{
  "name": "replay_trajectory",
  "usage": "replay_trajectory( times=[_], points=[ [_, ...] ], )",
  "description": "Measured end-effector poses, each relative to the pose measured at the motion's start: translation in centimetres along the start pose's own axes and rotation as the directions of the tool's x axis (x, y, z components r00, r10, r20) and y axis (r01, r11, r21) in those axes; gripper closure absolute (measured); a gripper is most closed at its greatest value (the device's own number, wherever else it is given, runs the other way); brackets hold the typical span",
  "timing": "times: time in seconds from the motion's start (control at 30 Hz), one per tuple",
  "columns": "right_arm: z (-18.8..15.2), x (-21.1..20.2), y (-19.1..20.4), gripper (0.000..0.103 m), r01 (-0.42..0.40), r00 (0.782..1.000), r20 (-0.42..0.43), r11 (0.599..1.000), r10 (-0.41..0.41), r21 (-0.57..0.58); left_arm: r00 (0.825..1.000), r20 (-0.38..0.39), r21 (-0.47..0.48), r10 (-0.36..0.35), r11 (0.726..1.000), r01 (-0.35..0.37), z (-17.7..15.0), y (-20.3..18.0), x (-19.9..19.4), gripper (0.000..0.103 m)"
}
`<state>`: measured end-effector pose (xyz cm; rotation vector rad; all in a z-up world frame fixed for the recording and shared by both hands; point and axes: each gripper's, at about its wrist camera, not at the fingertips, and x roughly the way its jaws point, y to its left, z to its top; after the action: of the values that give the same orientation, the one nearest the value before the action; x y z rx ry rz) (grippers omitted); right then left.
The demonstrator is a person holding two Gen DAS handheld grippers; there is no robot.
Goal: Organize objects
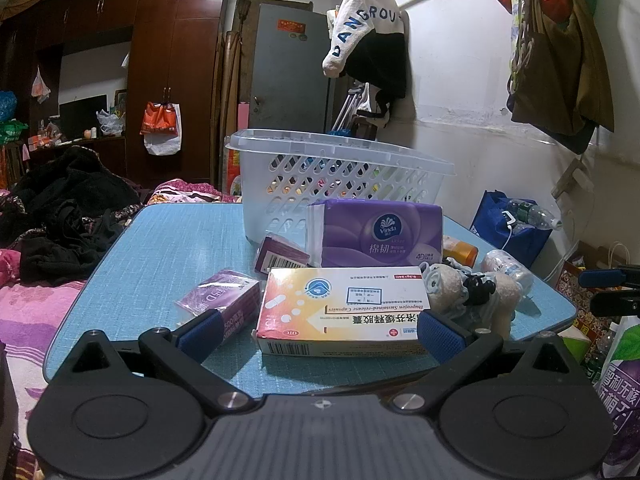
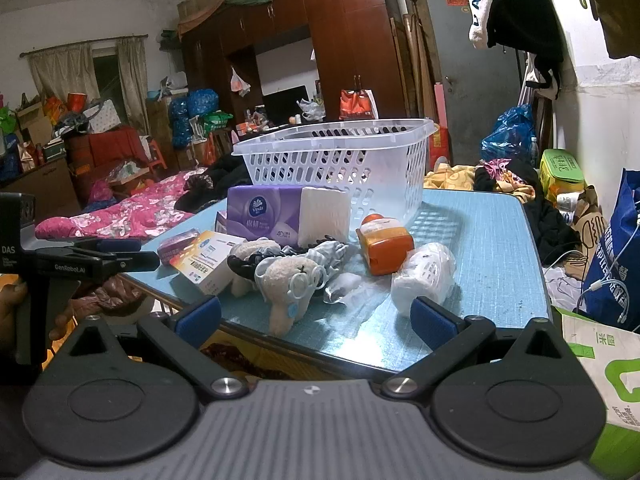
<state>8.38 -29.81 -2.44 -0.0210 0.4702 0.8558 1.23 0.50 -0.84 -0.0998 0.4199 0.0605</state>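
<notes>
Left gripper (image 1: pixel 320 326), jaws spread, lines up on the medicine box (image 1: pixel 340 312), likely bound for the basket (image 1: pixel 340 176); right gripper (image 2: pixel 316 316) hovers, jaws spread.

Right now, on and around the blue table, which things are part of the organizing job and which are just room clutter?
Job items:
- white perforated plastic basket
- purple Vinda tissue pack
- white-and-orange ibuprofen box
- small purple box
- orange bottle
- beige plush toy
- both open grippers, left, right

Just lying about:
- white hanging sweatshirt
- blue tote bag
- black clothes heap
</notes>
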Motion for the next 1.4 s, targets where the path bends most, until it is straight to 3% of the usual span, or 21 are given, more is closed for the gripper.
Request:
replay_trajectory(
  times=[0.83,1.03,1.2,1.3,1.4],
  points=[
    [0.0,0.0,0.0,0.0,0.001,1.0,0.0,1.0,-0.001,0.0,1.0,0.001,0.003,0.007,1.0,-0.007,-0.1,-0.1,0.1,0.0],
    [-0.2,-0.2,0.0,0.0,0.022,0.997,0.069,1.0,-0.022,-0.008,0.995,0.095,0.022,0.018,1.0,-0.02,0.0,0.1,-0.8,0.0],
    [-0.7,-0.5,0.2,0.0,0.087,0.974,0.217,0.994,-0.072,-0.059,0.972,0.208,0.073,0.104,0.99,-0.122,0.8,1.0,-1.1,0.0],
    [-0.6,0.4,-1.2,0.0,0.099,0.973,0.212,0.995,-0.094,-0.016,0.971,0.186,0.062,0.148,0.985,-0.162,1.0,2.6,-0.1,0.0],
    [-0.7,1.6,-3.3,0.0,0.161,0.97,0.172,0.985,-0.169,0.06,0.976,0.187,0.03,0.112,0.992,-0.12,0.4,5.2,0.4,0.0]
  ],
)
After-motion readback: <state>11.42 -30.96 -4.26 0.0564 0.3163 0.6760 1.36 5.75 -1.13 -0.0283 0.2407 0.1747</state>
